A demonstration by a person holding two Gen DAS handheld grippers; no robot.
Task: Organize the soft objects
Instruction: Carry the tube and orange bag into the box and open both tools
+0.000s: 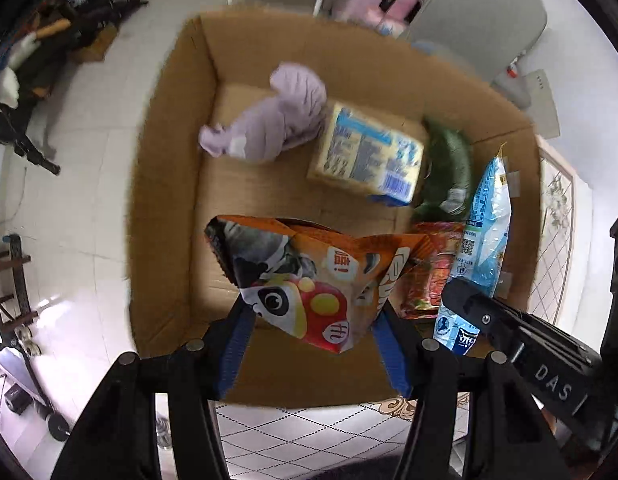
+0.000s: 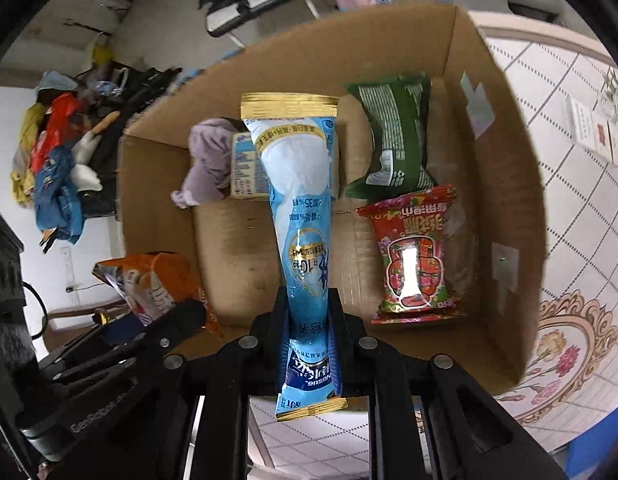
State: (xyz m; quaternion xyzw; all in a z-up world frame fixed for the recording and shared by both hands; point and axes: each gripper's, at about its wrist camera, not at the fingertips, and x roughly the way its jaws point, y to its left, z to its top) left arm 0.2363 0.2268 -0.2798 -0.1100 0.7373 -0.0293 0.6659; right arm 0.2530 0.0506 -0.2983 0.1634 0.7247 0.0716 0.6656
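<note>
Left wrist: lilac cloth [image 1: 269, 120], yellow carton [image 1: 369, 156] inside box [image 1: 169, 200].

Orange snack bag [image 1: 309, 280] held above cardboard box [image 1: 169, 184], long blue packet [image 2: 301, 216] gripped upright, lilac cloth [image 1: 273, 120], green pack [image 2: 397, 136], red pack [image 2: 413, 256] lying inside

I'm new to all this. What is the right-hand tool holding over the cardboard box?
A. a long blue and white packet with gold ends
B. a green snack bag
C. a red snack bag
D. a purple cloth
A: in the right wrist view the right gripper has its fingers closed on the long blue and white packet, while the purple cloth, green snack bag and red snack bag lie in the cardboard box.
</note>
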